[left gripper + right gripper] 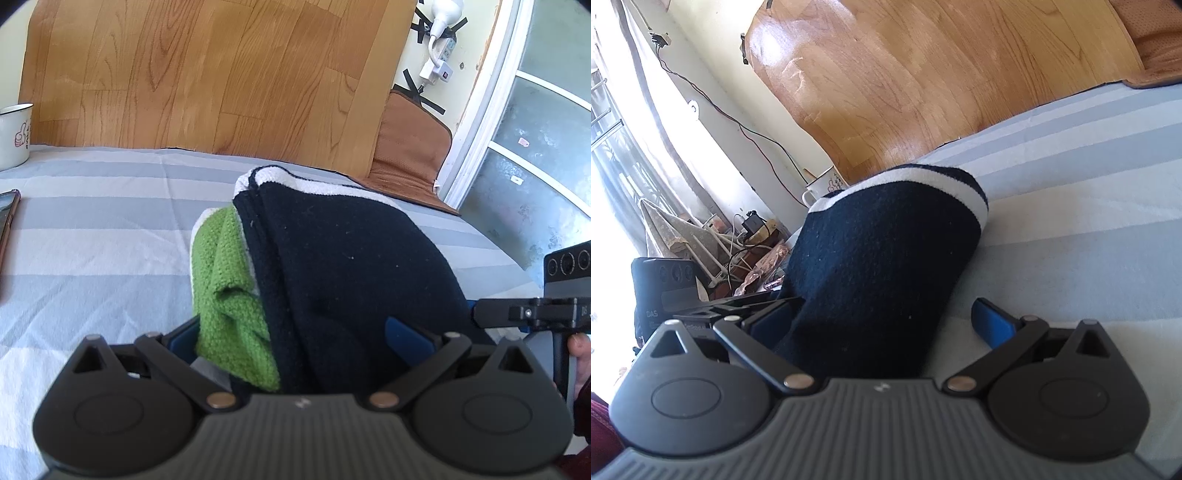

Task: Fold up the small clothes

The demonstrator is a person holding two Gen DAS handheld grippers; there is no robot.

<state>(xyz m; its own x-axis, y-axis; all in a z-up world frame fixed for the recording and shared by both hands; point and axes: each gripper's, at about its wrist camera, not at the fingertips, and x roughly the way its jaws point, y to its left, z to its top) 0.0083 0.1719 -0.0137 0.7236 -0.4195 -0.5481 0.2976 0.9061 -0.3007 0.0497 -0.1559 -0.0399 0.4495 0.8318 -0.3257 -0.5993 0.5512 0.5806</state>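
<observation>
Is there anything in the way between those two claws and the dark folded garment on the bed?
Nothing visible. The dark garment already lies between the right claw's open fingers, and between the left claw's fingers too, with its green part.

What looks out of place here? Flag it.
Nothing is spilled or damaged. The folded navy garment has a green knit piece bunched loosely out of its left side, so the bundle looks untidy on the striped sheet.

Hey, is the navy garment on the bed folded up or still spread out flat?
Folded: the navy garment sits as a thick bundle, its layered edges stacked and green fabric tucked inside, on the striped bedsheet.
</observation>
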